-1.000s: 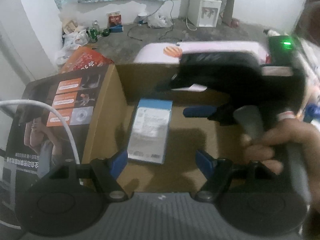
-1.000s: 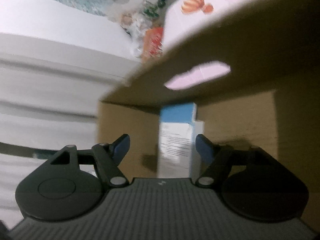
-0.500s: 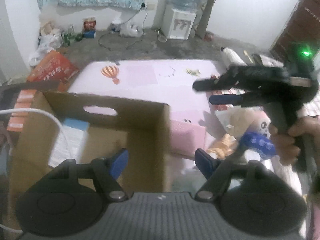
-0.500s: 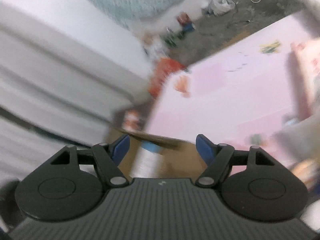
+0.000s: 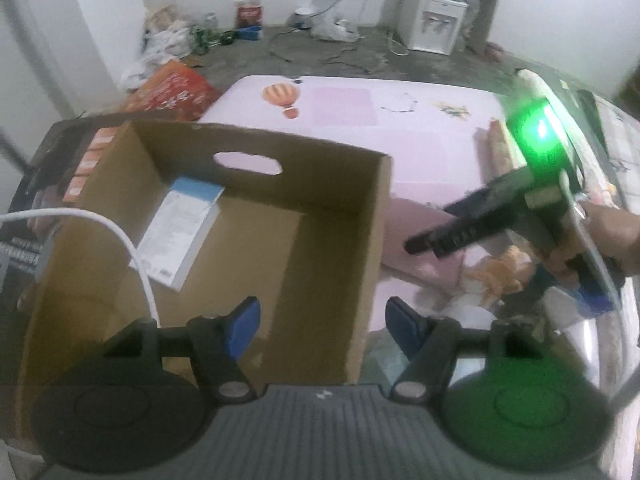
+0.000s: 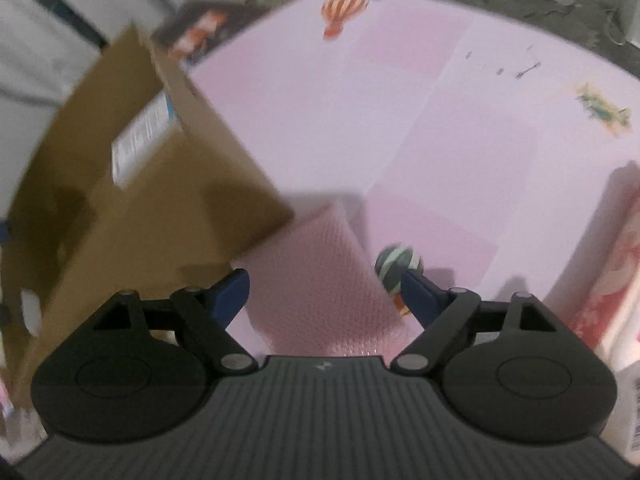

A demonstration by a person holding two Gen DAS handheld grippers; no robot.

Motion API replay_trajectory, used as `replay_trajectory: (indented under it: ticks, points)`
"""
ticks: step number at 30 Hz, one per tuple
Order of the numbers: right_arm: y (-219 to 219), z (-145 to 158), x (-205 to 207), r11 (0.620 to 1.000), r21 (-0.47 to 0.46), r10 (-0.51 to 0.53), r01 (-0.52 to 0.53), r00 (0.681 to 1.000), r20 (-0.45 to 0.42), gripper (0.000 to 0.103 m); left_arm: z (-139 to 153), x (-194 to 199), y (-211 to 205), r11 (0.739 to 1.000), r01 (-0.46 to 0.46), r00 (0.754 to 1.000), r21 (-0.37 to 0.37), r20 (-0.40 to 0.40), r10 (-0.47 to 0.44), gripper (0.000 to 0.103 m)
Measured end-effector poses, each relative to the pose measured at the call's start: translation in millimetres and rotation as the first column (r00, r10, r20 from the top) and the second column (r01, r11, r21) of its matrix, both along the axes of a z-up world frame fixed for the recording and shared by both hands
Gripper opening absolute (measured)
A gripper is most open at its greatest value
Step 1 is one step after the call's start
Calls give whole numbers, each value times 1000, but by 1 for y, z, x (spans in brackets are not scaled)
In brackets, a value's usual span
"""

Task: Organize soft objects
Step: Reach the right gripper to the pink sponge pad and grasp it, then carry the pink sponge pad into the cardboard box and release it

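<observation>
Currently, the left gripper (image 5: 322, 322) is held above the near right wall of the cardboard box (image 5: 372, 240), its 2 blue-tipped fingers (image 5: 242, 322) spread apart with nothing between them. A white and blue packet (image 5: 180, 232) is seen lying flat on the box floor, near the far left corner. The box stands on a pink mat (image 5: 420, 148) printed with a hot-air balloon (image 5: 282, 98).

The right gripper (image 6: 324, 292) is likewise spread wide and empty. It is seen from the left wrist camera (image 5: 476, 220), gripped by the person's right hand (image 5: 600, 236), just right of the box.

Below its fingers lies a folded pink textured cloth (image 6: 324, 276), touching the box's outer wall. A small striped green ball (image 6: 396, 266) sits just beside the cloth, close to the right fingertip (image 6: 416, 294). An orange plush toy (image 5: 500, 276) is visible beneath the right gripper, though blurred. A pink patterned item (image 6: 616, 280) lies at the mat's right edge; what it is cannot be told.
</observation>
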State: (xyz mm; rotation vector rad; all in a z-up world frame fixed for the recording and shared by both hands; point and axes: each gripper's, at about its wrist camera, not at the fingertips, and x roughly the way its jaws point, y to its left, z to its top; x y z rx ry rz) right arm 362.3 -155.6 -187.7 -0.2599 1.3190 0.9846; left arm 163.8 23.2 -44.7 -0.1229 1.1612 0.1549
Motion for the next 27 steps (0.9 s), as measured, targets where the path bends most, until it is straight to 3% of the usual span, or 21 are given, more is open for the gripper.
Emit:
replay_trajectory:
  ticks: [5,6,10,17,21,27]
  points:
    - [-3,-2,-9,999,-19,38,-38,999,24,62,-2,-3,10,999,-37,999,1,6,37,70]
    - [-4,0,-9,999,-14,31,-31,999,24,53,-2,-3,12,999,-42,999,1,9,42,70]
    - [-28,13,-1,995,48,-91,91,996,0,31,-2,-5,24,999,-51,998,1,22,51,70]
    - [-69,38,-11,962,114,-250,249,968,-6,25,-5,-8,44,1000,-28,999,6,18,28,70]
    - [-82,59,-22,909,188,-377,371,926,-4,25,-7,-12,58,1000,-19,1000,22,18,19,70]
    - [-108,132,-52,745,382,-565,546,822,-73,25,0,-25,91,998,-43,998,34,36,42,70]
